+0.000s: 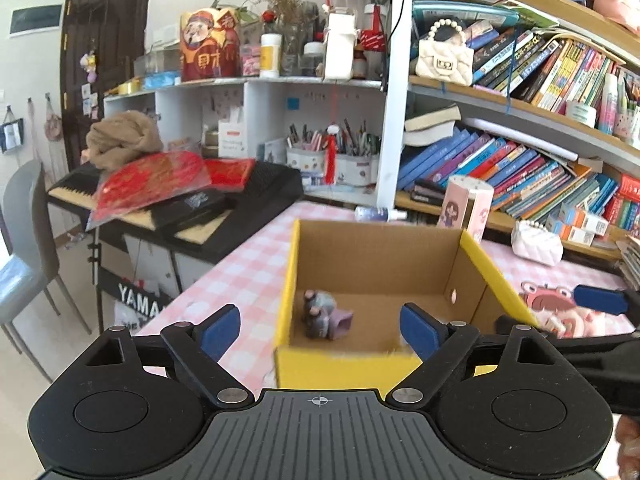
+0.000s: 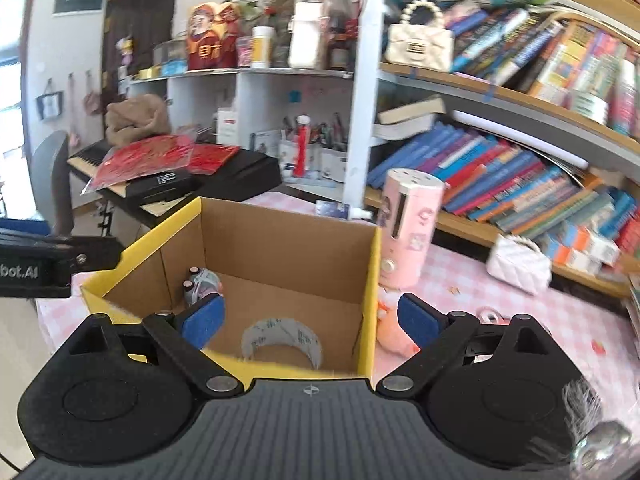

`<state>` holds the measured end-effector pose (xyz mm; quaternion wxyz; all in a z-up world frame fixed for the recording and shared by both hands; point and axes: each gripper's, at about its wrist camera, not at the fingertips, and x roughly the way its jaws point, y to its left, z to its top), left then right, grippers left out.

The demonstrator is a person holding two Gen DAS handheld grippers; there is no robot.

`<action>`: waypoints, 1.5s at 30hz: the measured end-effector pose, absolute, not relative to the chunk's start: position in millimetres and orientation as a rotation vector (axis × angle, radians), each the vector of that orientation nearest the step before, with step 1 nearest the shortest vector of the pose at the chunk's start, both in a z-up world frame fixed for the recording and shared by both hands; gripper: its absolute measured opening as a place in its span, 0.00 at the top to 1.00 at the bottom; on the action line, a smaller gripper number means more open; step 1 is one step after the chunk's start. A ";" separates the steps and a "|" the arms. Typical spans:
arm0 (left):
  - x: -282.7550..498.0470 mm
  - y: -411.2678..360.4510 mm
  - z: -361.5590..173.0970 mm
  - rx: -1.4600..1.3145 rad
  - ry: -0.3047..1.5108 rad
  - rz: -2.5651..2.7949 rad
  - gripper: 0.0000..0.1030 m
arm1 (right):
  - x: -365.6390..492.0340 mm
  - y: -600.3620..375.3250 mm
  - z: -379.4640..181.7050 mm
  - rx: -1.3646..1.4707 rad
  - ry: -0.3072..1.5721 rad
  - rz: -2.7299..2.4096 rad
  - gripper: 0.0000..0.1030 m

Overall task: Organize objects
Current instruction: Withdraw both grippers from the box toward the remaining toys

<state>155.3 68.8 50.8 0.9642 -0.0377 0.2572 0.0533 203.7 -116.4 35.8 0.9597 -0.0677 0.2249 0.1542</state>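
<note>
Wrist views — shared box close below

Both the left gripper and right gripper are black with blue pads and silver rivets.

Cardboard box on checked table

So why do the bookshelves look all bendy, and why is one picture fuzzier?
Left wrist view: the fisheye lens curves the bookshelves, most near the edges; only the cardboard box front rim is smeared. Right wrist view: same bending, but the books and pink bottle are fuzzy throughout, which looks like motion blur.
</note>
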 end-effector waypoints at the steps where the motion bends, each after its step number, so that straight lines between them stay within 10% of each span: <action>1: 151.1 70.3 48.1 -0.083 0.529 0.108 0.14 | 197.0 -117.3 34.8 -0.134 0.456 0.297 0.09; 45: 29.7 18.9 -3.9 0.016 0.743 -0.125 0.13 | 11.0 -161.2 -19.9 -0.092 0.712 -0.096 0.09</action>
